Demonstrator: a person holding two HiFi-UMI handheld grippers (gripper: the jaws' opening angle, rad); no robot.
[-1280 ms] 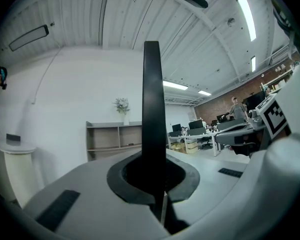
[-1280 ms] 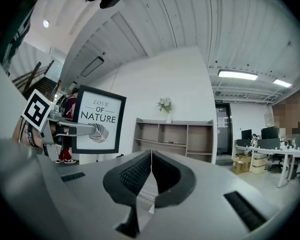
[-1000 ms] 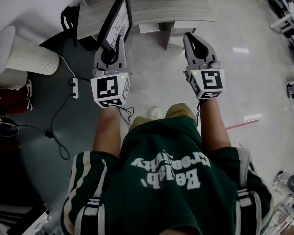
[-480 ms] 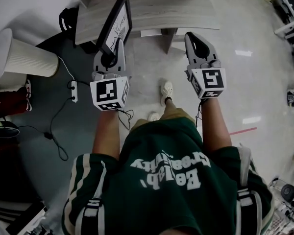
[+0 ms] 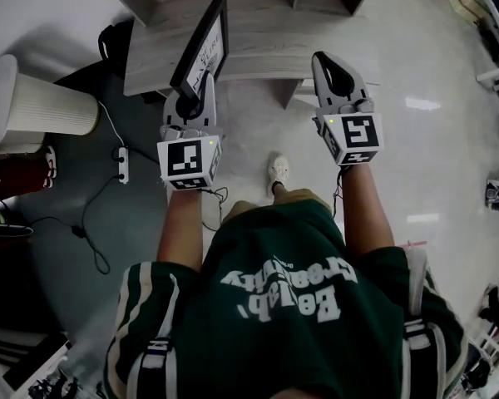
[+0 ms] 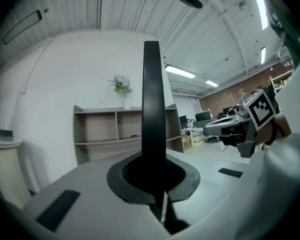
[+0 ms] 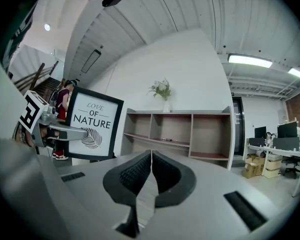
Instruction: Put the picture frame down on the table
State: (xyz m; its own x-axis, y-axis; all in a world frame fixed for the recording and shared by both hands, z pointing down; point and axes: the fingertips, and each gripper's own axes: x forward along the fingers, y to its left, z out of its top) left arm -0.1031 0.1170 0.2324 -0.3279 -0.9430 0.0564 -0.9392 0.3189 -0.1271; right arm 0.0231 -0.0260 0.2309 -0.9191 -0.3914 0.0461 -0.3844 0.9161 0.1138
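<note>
The picture frame (image 5: 205,43) is black-edged with a white print reading "LOVE OF NATURE" (image 7: 92,124). It stands upright in the air over the near edge of the pale wooden table (image 5: 266,36). My left gripper (image 5: 195,86) is shut on the frame's lower edge. In the left gripper view the frame (image 6: 151,109) shows edge-on, rising from between the pads. My right gripper (image 5: 328,63) hangs level to the right, shut with nothing in it; its pads meet in the right gripper view (image 7: 151,160). The left gripper (image 7: 57,129) shows there too.
A brown shelf unit (image 7: 185,134) with a vase of flowers (image 7: 162,91) on top stands against the white wall beyond the table. On the floor at left are a white pleated cylinder (image 5: 46,102) and a power strip with cables (image 5: 121,155). The person's shoe (image 5: 277,171) is below.
Both grippers have moved forward and a little up toward the table, the frame going along in the left one. The person's foot has stepped forward.
</note>
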